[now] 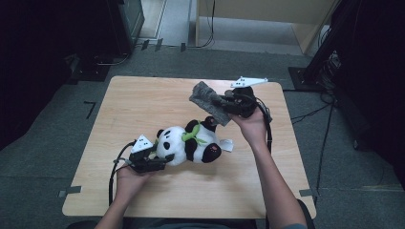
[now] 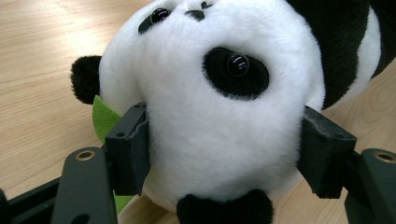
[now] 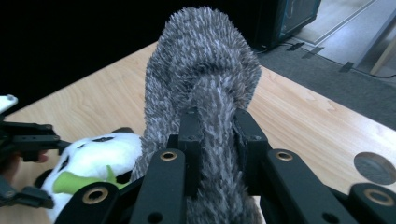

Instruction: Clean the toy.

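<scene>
A black-and-white plush panda (image 1: 191,143) with a green leaf lies on the wooden table (image 1: 143,105), its head toward the left. My left gripper (image 1: 160,160) is shut on the panda's head (image 2: 219,116), one pad (image 2: 133,149) pressed into each side of the white fur. My right gripper (image 1: 224,102) hangs above the table's far right part, shut on a fuzzy grey cloth (image 1: 207,100). In the right gripper view the grey cloth (image 3: 205,88) is pinched between the two pads (image 3: 191,135) and stands up in a fold, with the panda (image 3: 93,163) lower left.
A round grey disc (image 3: 376,168) is set in the tabletop near the right gripper. Dark equipment and cables (image 1: 334,67) stand on the carpet around the table. A white tag (image 1: 228,144) sticks out by the panda's feet.
</scene>
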### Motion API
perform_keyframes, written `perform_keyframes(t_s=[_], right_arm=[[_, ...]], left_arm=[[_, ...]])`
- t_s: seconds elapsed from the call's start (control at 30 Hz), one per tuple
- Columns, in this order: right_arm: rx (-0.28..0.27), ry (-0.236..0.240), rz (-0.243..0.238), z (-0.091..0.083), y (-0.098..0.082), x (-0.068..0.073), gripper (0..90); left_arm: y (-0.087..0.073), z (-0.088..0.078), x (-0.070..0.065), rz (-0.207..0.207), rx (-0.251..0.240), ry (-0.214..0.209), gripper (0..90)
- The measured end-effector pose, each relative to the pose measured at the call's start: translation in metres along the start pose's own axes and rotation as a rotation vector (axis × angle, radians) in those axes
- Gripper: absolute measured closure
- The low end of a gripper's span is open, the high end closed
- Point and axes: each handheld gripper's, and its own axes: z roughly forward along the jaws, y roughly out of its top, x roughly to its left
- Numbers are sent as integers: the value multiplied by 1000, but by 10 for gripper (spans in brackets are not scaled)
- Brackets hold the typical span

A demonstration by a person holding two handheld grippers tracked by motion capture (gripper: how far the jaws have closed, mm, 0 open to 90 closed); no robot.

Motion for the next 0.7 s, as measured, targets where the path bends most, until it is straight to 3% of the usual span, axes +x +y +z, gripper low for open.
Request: perform_keyframes(t_s=[0.17, 0.2, 0.27, 0.33, 0.37, 0.47, 0.7], right_arm=[[31, 33, -8, 3, -6, 6, 767], [50, 63, -19, 12, -9, 13, 767], [65, 78, -19, 16, -10, 16, 767], [98, 127, -47, 33, -17, 32, 768], [98, 127, -47, 33, -17, 32, 768], [186, 142, -87, 53, -27, 47, 768], [190, 137, -57, 54, -41, 38, 768]], left_arm=[[0, 0, 0, 0, 0, 0, 293], [0, 0, 0, 1, 0, 1, 293], [0, 0, 0, 1, 0, 1, 293], [0, 0, 0, -1, 0, 1, 293], [0, 0, 0, -1, 0, 1, 293], [0, 0, 0, -5, 0, 1, 294], [0, 0, -1, -4, 0, 5, 296]])
